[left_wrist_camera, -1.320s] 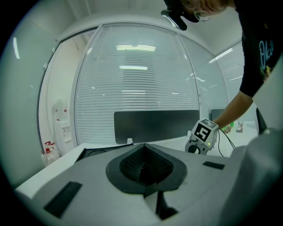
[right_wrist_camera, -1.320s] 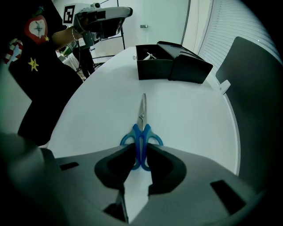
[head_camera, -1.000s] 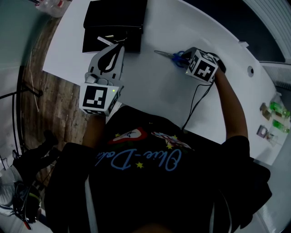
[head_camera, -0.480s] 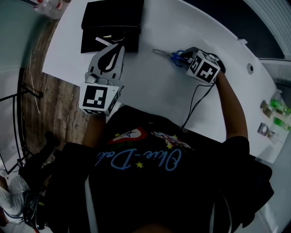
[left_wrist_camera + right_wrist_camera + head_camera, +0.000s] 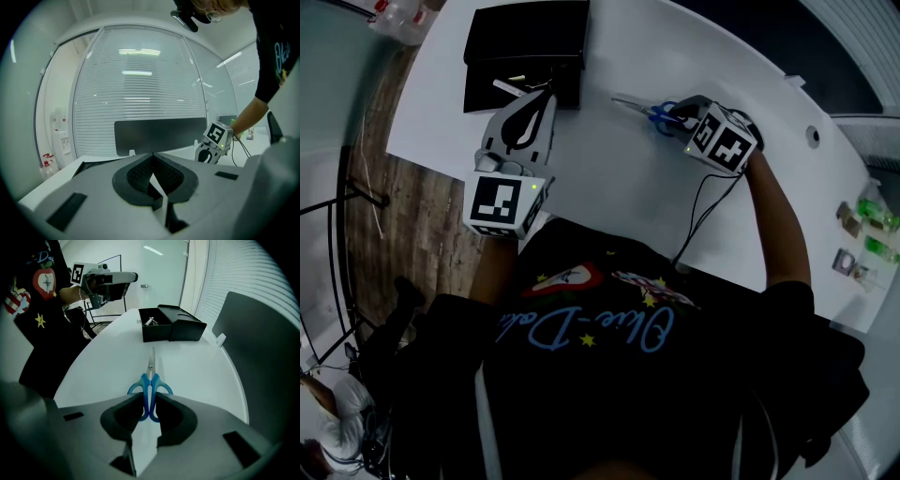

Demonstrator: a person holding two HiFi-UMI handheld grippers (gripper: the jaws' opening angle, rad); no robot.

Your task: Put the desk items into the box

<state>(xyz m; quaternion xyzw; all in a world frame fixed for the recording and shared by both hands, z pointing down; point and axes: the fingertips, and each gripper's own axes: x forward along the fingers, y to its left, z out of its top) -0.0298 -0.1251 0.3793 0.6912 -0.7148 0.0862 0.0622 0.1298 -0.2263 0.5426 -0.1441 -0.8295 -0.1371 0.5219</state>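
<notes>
On the white table (image 5: 609,197) the black box (image 5: 173,326) stands open with small items in it, and nothing lies between it and the scissors (image 5: 150,380). The left gripper (image 5: 546,89) hangs at the box's near edge, its fingers pressed together and empty. The scissors lie flat, well apart from the box, blades pointing toward it. The right gripper (image 5: 149,416) tilts steeply down on them, its fingers half closed and pinching the blue handles.
</notes>
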